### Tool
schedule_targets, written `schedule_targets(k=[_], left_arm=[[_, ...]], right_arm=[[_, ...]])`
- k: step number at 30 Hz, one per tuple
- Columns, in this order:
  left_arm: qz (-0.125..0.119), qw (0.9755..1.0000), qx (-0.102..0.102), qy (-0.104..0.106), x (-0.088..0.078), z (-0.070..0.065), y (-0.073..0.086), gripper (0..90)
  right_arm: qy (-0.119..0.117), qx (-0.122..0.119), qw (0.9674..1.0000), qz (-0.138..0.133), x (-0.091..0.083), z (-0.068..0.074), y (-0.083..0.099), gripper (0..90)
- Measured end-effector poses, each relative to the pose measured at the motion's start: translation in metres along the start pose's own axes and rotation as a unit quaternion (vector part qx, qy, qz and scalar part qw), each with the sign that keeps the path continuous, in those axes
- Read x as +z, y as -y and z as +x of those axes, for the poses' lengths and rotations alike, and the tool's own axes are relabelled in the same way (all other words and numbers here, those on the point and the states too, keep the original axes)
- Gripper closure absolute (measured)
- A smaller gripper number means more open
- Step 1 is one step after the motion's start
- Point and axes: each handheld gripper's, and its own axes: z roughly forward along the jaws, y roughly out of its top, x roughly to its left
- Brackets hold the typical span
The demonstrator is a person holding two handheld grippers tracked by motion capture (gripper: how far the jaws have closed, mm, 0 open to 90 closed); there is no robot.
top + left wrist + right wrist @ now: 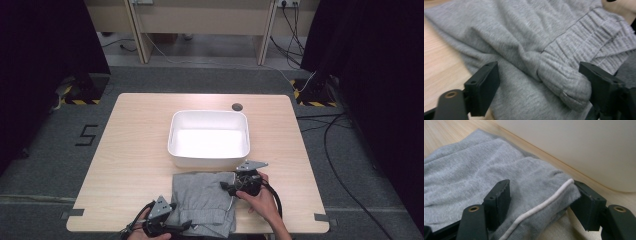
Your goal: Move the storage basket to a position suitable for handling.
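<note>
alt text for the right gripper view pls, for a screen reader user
The right gripper has its two black jaws set around a folded edge of a grey garment trimmed with a white cord, one jaw touching the fabric edge. The garment lies on a light wooden table, with the wall of a white tub just behind it.

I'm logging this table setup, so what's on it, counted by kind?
Grey garment: 1
White tub: 1
Handheld grippers: 2, the left gripper and the right gripper, each with cloth between its jaws
Total: 4
</note>
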Motion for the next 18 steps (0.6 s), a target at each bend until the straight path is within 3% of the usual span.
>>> schedule_targets(k=[4, 9, 15, 18], left_arm=[[0.011, 0.9996, -0.001, -0.026, -0.005, -0.003, 0.003, 15.1], [0.015, 0.9990, -0.014, -0.039, -0.011, -0.005, 0.008, 14.4], [0.013, 0.9990, -0.019, -0.040, -0.008, -0.008, 0.007, 13.5], [0.010, 0.9991, -0.013, -0.038, -0.004, -0.011, 0.006, 13.4]], right_arm=[[-0.004, 0.001, 1.0000, -0.001, -0.001, 0.000, 0.001, 35.6], [-0.001, 0.002, 1.0000, 0.000, -0.001, 0.001, 0.001, 35.6], [0.004, -0.002, 1.0000, -0.001, -0.001, 0.003, 0.001, 34.9], [0.003, 0.004, 1.0000, -0.004, 0.000, 0.000, 0.000, 28.2]])
